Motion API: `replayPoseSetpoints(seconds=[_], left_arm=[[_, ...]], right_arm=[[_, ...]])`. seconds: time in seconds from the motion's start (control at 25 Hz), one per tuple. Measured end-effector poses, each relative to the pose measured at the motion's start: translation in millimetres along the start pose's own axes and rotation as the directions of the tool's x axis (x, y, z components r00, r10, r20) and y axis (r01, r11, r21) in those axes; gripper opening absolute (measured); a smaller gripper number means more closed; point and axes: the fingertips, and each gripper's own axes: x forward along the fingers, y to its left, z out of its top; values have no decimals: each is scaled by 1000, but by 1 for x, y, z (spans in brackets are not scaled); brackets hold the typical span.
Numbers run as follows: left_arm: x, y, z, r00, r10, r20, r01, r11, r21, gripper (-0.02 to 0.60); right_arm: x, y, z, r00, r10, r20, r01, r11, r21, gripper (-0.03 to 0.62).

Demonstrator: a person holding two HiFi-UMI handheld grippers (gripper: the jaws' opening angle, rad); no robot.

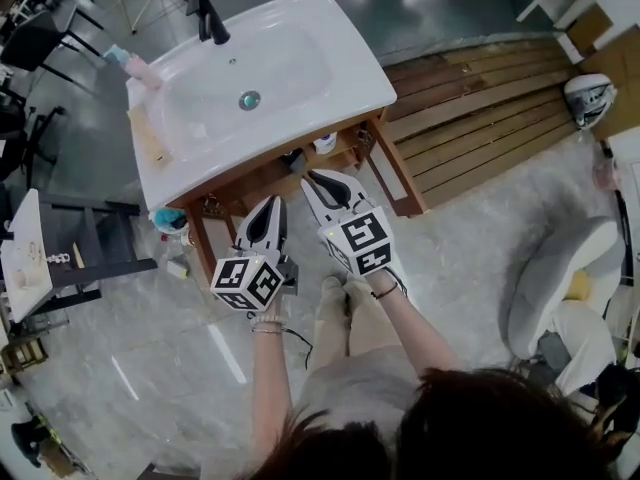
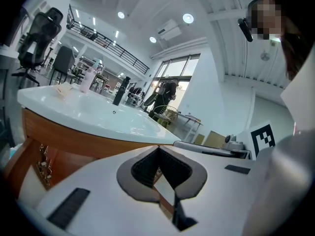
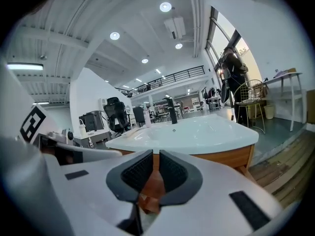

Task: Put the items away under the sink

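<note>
- Left claw (image 1: 274,204): jaws together, empty, just in front of the sink (image 1: 310,88).
- Right claw (image 1: 313,178): jaws down to a thin slit, nothing between them, in front of the sink.
- White container (image 1: 325,144) sits on the shelf (image 1: 262,176) under the sink.
- Pink bottle (image 1: 142,70) on the sink's rim.

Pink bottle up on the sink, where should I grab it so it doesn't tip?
Grab the pink bottle round the middle of its body, below the cap. It stands upright on the back corner of the sink, so come in level from the basin side, a jaw on each side. The faucet stands apart, so it shouldn't get in the way.
</note>
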Motion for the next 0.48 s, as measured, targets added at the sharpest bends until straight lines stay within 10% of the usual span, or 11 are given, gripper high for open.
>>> replayPoseSetpoints(seconds=[0.48], left_arm=[[-18, -32, 20, 999, -30, 30, 31, 999, -13, 2]], right_arm=[[-31, 21, 32, 999, 34, 4, -34, 999, -21, 21]])
